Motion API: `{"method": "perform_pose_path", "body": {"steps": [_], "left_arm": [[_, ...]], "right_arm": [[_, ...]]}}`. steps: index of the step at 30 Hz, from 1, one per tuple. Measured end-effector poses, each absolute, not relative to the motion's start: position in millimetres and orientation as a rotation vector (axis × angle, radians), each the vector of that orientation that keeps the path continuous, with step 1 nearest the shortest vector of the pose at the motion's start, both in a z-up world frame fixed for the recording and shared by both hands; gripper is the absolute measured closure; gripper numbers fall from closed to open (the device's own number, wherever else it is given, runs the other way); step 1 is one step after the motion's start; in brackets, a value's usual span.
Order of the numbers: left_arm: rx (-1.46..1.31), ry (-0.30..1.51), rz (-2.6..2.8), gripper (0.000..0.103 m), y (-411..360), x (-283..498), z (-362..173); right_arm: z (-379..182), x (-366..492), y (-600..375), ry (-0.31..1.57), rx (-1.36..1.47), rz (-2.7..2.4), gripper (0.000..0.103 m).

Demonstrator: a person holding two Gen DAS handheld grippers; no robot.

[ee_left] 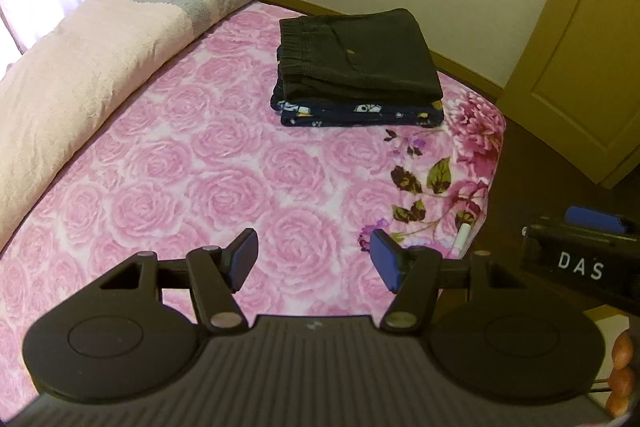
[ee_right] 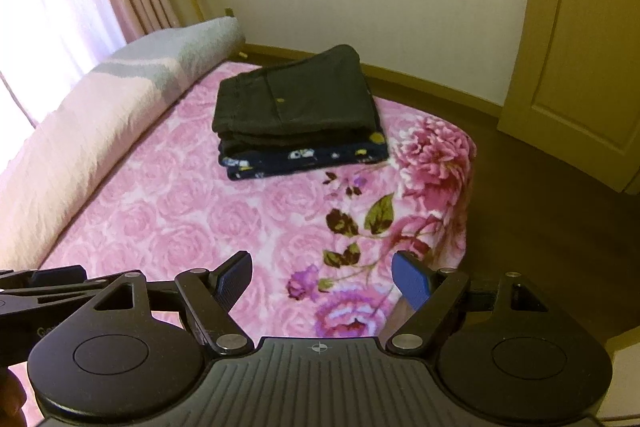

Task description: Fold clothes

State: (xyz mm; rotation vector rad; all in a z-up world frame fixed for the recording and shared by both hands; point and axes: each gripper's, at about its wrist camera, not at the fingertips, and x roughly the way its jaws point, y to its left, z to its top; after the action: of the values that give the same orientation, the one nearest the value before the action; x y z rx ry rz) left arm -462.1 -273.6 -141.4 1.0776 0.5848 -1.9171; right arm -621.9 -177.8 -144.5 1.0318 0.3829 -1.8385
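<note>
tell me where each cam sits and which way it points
Left wrist: on the left gripper, open, looking along the bed toward the stack and door; the right gripper shows at right.
Right wrist: on the right gripper, open, same heading; the left gripper's edge shows at left.
Shared: bed, stack, rolled blanket, door.

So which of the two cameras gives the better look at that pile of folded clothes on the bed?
The left wrist view: the pile of folded clothes looks sharper there, showing the black trousers' elastic waistband and the patterned navy garment beneath. The right wrist view shows the same pile, slightly blurred, with the waistband hard to make out.
</note>
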Motion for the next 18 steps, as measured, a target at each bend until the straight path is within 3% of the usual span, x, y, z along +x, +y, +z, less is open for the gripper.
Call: {"method": "perform_pose_path", "body": {"steps": [18], "left_arm": [[1.110, 0.618, -1.856, 0.045, -292.2, -487.9, -162.0]], "right_arm": [[-161.1, -650.0, -206.4, 0.454, 1.086, -1.783, 0.023]]}}
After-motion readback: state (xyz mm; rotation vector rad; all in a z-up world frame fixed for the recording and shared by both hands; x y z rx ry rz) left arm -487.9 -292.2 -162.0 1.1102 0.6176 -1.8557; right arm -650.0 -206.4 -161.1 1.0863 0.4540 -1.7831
